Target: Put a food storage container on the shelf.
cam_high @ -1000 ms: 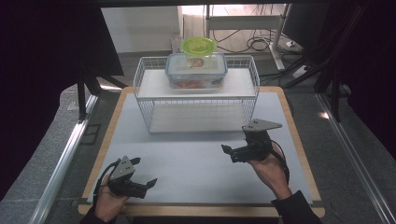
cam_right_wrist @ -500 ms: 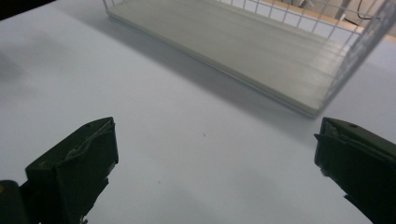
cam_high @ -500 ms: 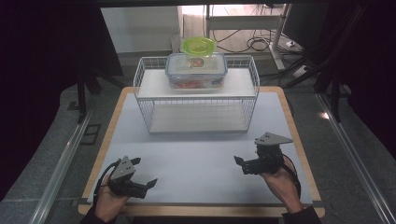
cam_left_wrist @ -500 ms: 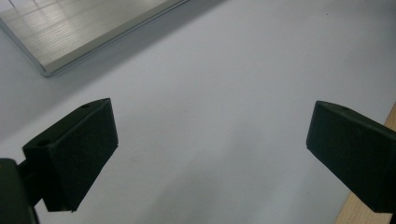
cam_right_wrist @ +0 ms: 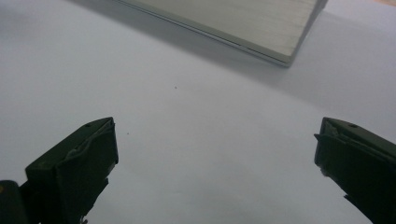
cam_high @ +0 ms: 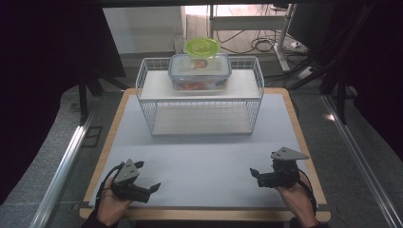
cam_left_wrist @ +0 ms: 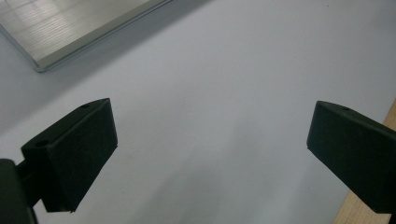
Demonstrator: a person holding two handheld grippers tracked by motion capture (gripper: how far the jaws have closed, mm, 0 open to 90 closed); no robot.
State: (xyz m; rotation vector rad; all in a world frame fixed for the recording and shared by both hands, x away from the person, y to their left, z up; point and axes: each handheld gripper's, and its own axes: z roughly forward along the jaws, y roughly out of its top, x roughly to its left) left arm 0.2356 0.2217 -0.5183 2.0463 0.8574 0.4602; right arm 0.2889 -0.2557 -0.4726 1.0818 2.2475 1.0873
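Down at the near edge of the table (cam_high: pixel 199 156), both grippers rest low over the pale mat, one in each hand. The left gripper (cam_high: pixel 153 188) sits at the near left corner, its fingers (cam_left_wrist: pixel 77 154) spread wide with nothing between them; in the left gripper view only bare mat lies between the two black pads, with the table's wooden edge just past the right-hand finger and the corner of a metal plate (cam_left_wrist: pixel 70 28) ahead and off to the left of the fingers. The right gripper (cam_high: pixel 254 174) sits at the near right, held by the right hand (cam_high: pixel 294 194), its grey three-cornered plate on top. Its fingers (cam_right_wrist: pixel 77 168) are likewise spread wide and empty; in the right gripper view the same plate's corner (cam_right_wrist: pixel 243 23) lies ahead of them, toward the right-hand finger, apart from both tips.

Well ahead of both sets of fingers, at the far side of the table, stands a white wire rack (cam_high: pixel 199 102). On its upper shelf rests a clear lidded container (cam_high: pixel 199 73) holding something red, and on or just behind that lid sits a lime-green bowl (cam_high: pixel 202 47); which one, I cannot tell. The left hand (cam_high: pixel 111 206) grips its tool from below.
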